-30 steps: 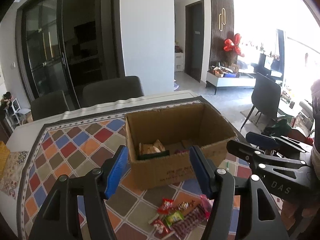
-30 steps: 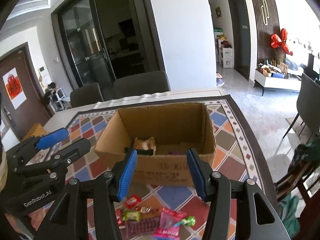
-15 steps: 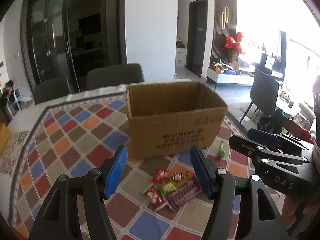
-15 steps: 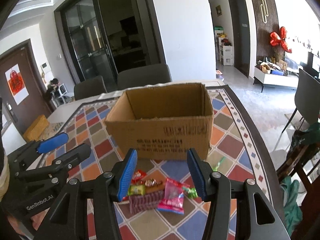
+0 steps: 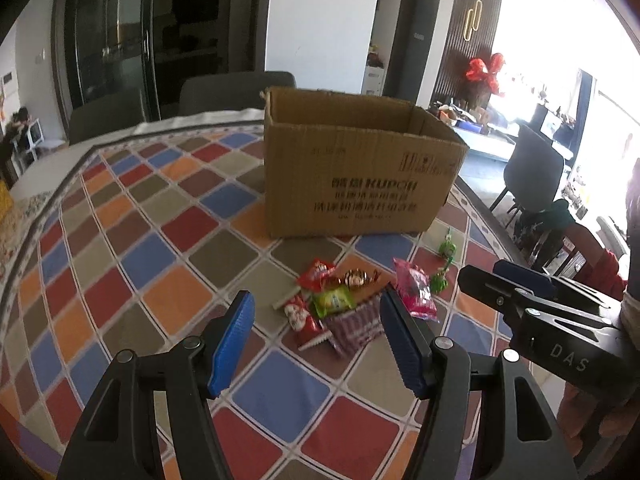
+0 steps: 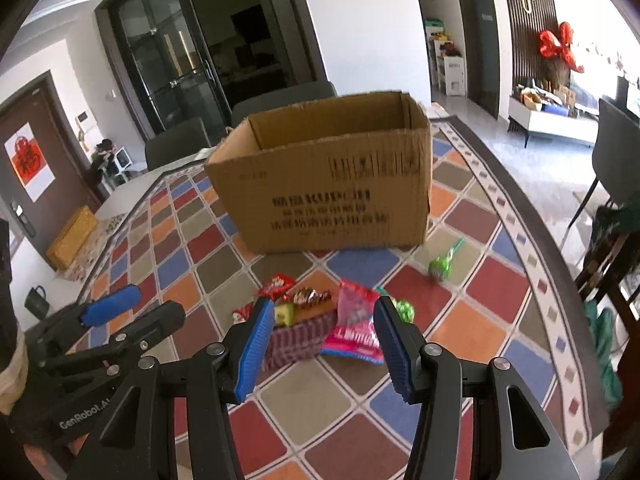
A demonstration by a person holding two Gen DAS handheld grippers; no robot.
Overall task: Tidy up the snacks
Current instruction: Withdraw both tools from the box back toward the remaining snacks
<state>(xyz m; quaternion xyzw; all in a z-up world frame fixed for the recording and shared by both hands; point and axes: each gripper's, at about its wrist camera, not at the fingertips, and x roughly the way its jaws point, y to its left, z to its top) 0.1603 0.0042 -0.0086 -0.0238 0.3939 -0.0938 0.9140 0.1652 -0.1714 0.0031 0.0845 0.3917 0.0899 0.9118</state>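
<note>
Both claws are hanging released over the table with nothing between their blue pads: my left gripper (image 5: 316, 340) and my right gripper (image 6: 324, 344) are each gaping above the snack pile (image 5: 348, 304), touching none of it. I am looking down along the fingers at a purple striped pack (image 6: 294, 340) lying nearest me, a pink packet (image 6: 354, 320) just beside it, a green-yellow candy (image 5: 334, 300), two red wrappers (image 5: 316, 272) and a brown twisted sweet (image 5: 356, 278), all crowding together. Two green lollipops (image 6: 442, 266) are lying a little apart on the pile's right. Behind the pile an open cardboard box (image 5: 360, 176) is standing upright on the chequered tablecloth (image 5: 160, 240); I cannot tell what is inside it. Dark chairs (image 5: 236, 88) are standing beyond the table's far edge.
</note>
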